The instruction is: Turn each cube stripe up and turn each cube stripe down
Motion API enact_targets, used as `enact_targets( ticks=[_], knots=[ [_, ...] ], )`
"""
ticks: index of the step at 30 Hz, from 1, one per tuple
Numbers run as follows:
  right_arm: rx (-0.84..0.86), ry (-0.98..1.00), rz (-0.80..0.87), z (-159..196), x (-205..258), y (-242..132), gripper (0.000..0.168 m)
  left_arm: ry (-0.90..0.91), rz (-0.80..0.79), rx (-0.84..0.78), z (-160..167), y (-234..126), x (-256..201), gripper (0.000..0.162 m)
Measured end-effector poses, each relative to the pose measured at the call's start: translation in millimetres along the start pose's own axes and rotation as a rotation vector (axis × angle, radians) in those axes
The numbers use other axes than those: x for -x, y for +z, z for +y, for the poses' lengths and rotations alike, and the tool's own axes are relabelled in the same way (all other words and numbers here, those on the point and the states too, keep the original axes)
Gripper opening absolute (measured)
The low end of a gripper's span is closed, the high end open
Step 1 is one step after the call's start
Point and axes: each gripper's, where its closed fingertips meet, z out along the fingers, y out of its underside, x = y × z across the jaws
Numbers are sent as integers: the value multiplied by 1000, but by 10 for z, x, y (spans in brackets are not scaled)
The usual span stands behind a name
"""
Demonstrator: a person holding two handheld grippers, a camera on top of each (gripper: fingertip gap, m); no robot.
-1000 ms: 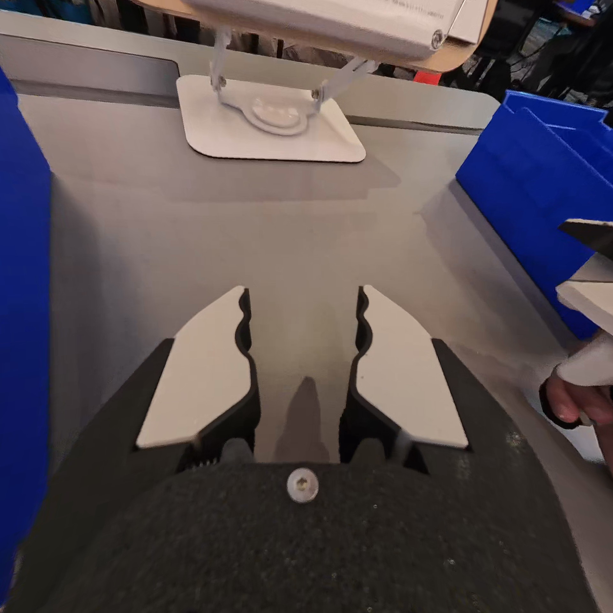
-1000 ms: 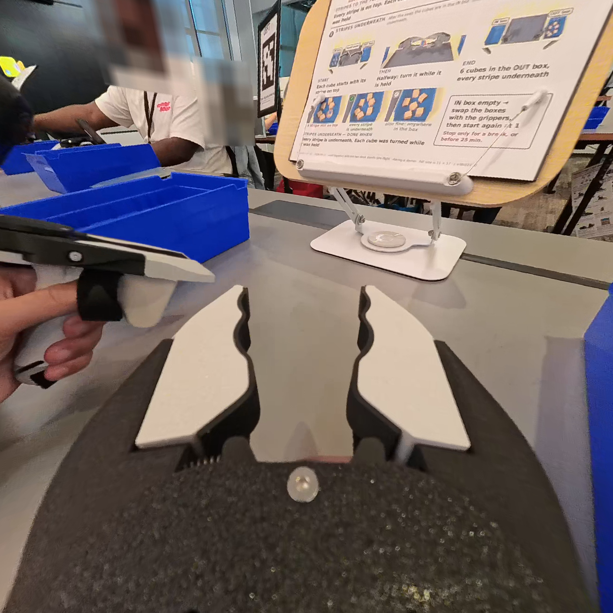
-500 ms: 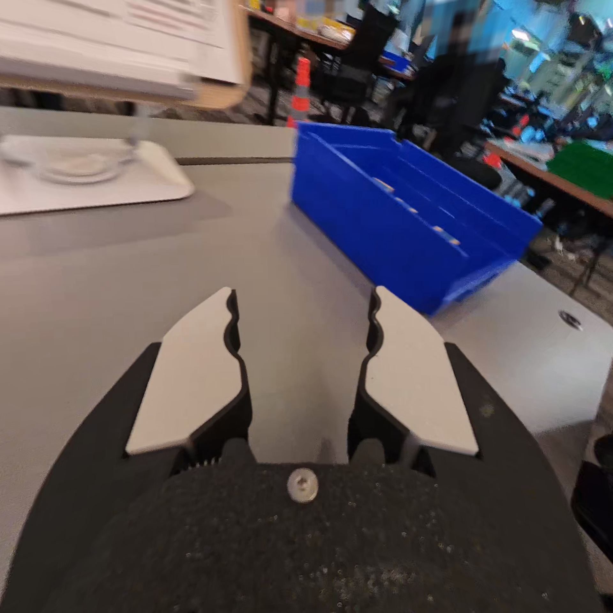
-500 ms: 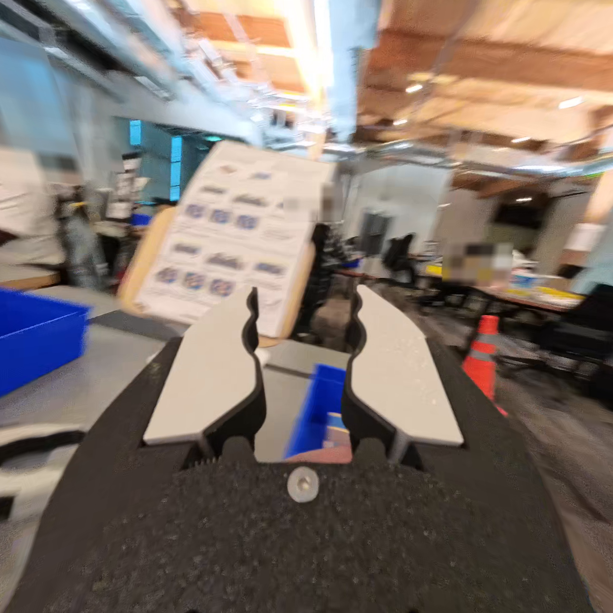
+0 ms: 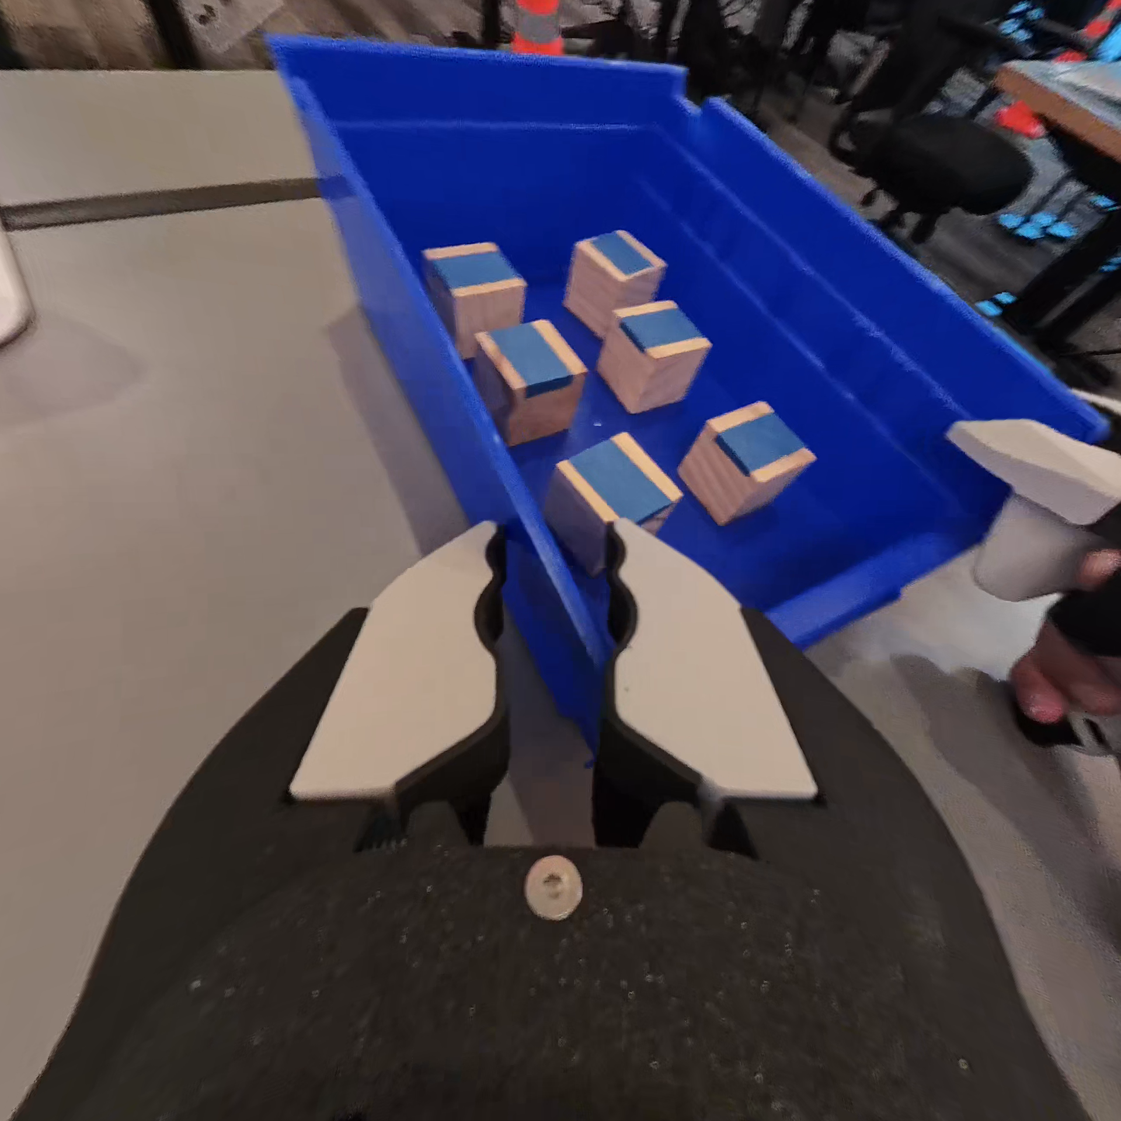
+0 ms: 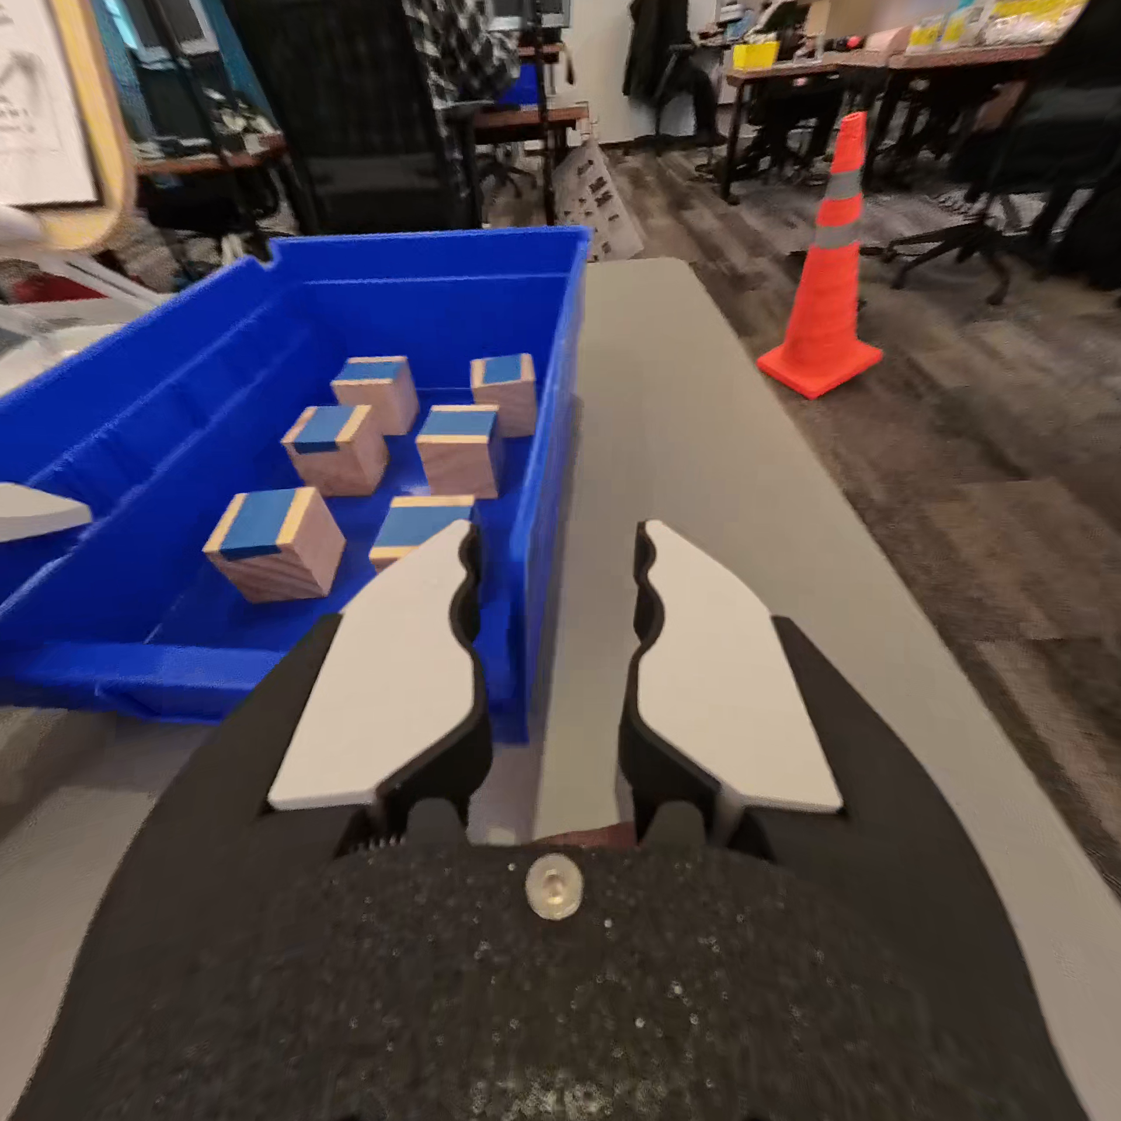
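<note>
Grey table (image 5: 182, 485) carries a blue bin (image 5: 606, 158) set near its right edge; orange traffic cone (image 6: 831, 273) stands on the floor beyond. Inside the bin, six wooden cubes, all with the blue stripe facing up, loosely clustered on the bin floor and none touching a gripper: far-left cube (image 5: 476, 291), far-right cube (image 5: 612, 276), middle-left cube (image 5: 534, 379), middle-right cube (image 5: 655, 355), near-left cube (image 5: 606, 491), near-right cube (image 5: 746, 461). Left gripper (image 5: 553, 537) is held above the bin's near left corner, pitched down, its jaws straddling the bin's left wall in the picture; contact with the wall cannot be told. Jaws apart by a moderate gap, nothing held. Right gripper (image 6: 553, 534) is over the bin's right wall and the bare table strip beside it, pointing forward and slightly down, jaws apart a bit wider than the left's, empty. Its left finger overlaps the nearest cube in view, though contact is not visible. In the left wrist view the right gripper's white fingertip shows at the bin's near right corner, with a hand (image 5: 1067, 667) gripping the handle. Edge of a wooden board with paper (image 6: 60, 121) at top left of the right wrist view, blurred.
</note>
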Motion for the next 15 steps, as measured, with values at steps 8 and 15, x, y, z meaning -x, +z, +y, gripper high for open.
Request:
enact_targets(
  ticks=[8,15],
  knots=[
    [65,140,-10,56,516,81,35,85,-188,21,-1,-193,287,5],
    [44,180,59,-36,856,-265,3,127,-224,-75,-4,-902,429,5]
  ],
)
